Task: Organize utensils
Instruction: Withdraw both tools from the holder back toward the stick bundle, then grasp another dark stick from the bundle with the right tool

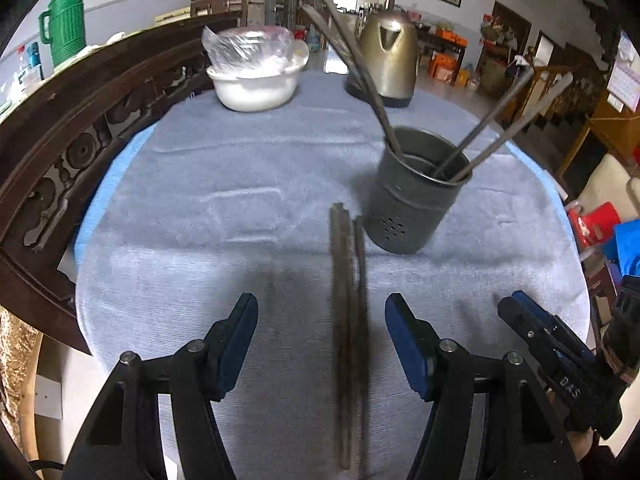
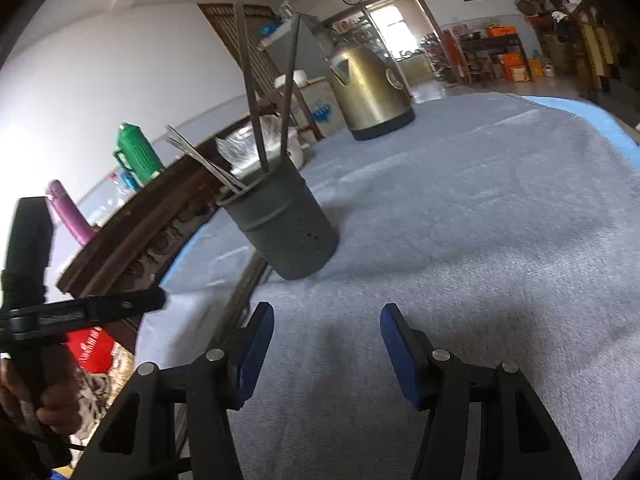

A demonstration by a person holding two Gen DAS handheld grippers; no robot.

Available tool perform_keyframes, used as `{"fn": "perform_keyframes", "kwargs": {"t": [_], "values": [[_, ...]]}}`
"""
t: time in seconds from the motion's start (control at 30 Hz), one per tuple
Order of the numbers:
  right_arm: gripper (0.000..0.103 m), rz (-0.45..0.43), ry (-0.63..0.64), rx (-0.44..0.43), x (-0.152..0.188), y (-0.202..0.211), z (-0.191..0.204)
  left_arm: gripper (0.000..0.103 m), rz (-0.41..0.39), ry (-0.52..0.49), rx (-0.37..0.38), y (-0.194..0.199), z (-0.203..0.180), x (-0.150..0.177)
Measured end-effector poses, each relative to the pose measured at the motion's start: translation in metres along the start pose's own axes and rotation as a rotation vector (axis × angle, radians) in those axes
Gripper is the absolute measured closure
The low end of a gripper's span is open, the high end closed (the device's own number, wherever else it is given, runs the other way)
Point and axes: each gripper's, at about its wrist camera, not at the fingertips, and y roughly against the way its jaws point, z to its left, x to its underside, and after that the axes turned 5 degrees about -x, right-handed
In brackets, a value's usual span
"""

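I have both grippers over the grey cloth [image 1: 240,208]. My left gripper [image 1: 321,334] has its jaws spread apart with nothing clamped; between them, flat on the cloth, lie what I count as two dark chopsticks [image 1: 347,320] side by side, though blur could hide a third. They reach away toward the one metal utensil holder [image 1: 418,190], which stands upright just beyond their far ends. Four utensil handles [image 1: 500,128] lean out of it, two each way. My right gripper [image 2: 327,342] is also released and empty. One gold kettle [image 1: 388,60] and one white bowl [image 1: 254,86] sit farther back.
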Motion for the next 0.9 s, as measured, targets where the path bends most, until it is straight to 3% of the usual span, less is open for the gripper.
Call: {"fn": "perform_keyframes", "kwargs": {"t": [0.33,0.53,0.6,0.9], "values": [[0.043,0.033,0.064,-0.017,-0.007,0.009,0.075,0.035,-0.066,0.077,-0.009,0.023,0.080,0.022],[0.046,0.125,0.046,-0.028,-0.008,-0.011,0.107,0.033,-0.060,0.103,0.024,0.027,0.103,0.043],[0.064,0.180,0.034,-0.010,-0.005,-0.024,0.111,0.033,-0.043,0.115,0.055,0.023,0.107,0.048],[0.079,0.331,-0.022,0.073,0.012,-0.071,0.100,0.033,0.025,0.122,0.164,0.010,0.106,0.057]]}}
